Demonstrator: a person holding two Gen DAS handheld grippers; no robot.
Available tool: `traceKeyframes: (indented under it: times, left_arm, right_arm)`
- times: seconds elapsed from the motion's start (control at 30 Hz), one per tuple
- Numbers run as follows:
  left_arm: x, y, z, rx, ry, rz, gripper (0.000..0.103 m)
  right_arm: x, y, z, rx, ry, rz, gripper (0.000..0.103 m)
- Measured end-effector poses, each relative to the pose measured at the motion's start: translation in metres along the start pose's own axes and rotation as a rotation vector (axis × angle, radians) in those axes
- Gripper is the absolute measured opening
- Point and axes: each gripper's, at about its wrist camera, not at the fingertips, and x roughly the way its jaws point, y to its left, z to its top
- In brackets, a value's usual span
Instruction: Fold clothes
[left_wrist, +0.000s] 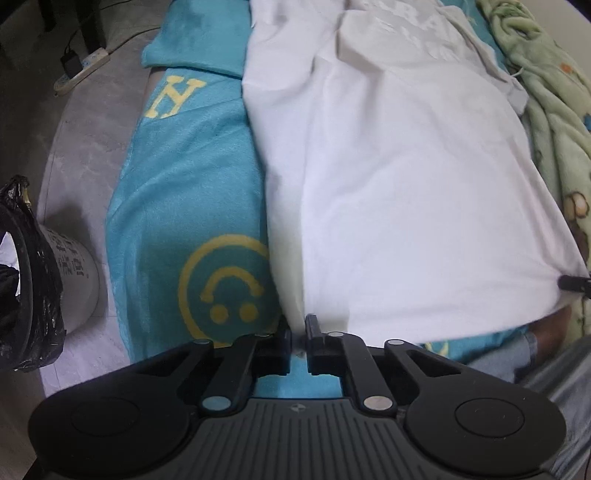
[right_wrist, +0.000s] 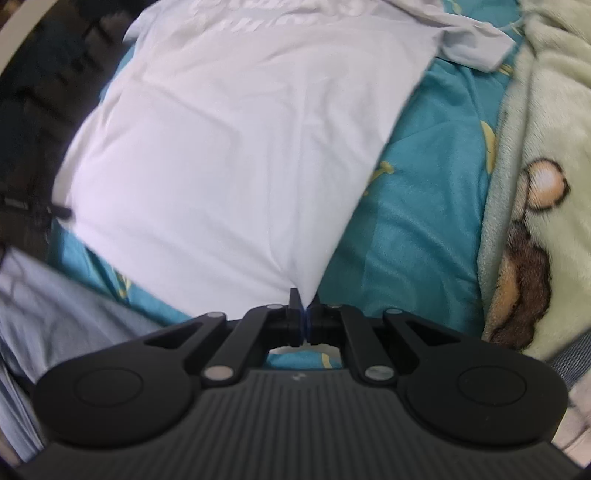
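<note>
A white T-shirt (left_wrist: 388, 184) lies spread flat on a teal blanket (left_wrist: 184, 184) with yellow smiley prints. My left gripper (left_wrist: 298, 330) is shut on the shirt's near left hem corner, white cloth pinched between its fingers. In the right wrist view the same T-shirt (right_wrist: 229, 166) runs away from me, and my right gripper (right_wrist: 303, 308) is shut on its near right hem corner. The right gripper's tip (left_wrist: 574, 282) shows at the shirt's far corner in the left view. The left gripper (right_wrist: 55, 212) appears at the left edge of the right view. One sleeve (right_wrist: 476, 51) lies out at the top right.
A pale green fleece blanket (right_wrist: 535, 147) with a bear print is bunched along the right side. On the floor to the left stand a black-lined bin (left_wrist: 29, 295), a white bucket (left_wrist: 77, 273) and a power strip (left_wrist: 81, 70). A person's light blue trousers (right_wrist: 55, 314) are close by.
</note>
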Motion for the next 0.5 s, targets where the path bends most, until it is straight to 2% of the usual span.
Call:
traceKeyframes:
  times: [0.13,0.27,0.37,0.5]
  left_arm:
    - [-0.04,-0.008,-0.02,0.026,-0.033,-0.059,0.004]
    - [-0.056,-0.01,-0.034,0.032,-0.02,-0.029,0.004]
    - [-0.045,-0.007,-0.042,0.022,0.021,0.022,0.004]
    - [-0.035,-0.007,-0.046,0.037,0.019,0.074,0.003]
  right_arm:
    - [-0.011,0.022,-0.004,-0.175,0.026,-0.059,0.004]
    - [-0.009,0.035,-0.014,-0.289,0.094,-0.093,0.004]
    - [0.007,0.038,-0.019,-0.303,0.157,-0.097,0.004]
    - [-0.002,0.032,-0.014,-0.248,0.118,-0.073,0.007]
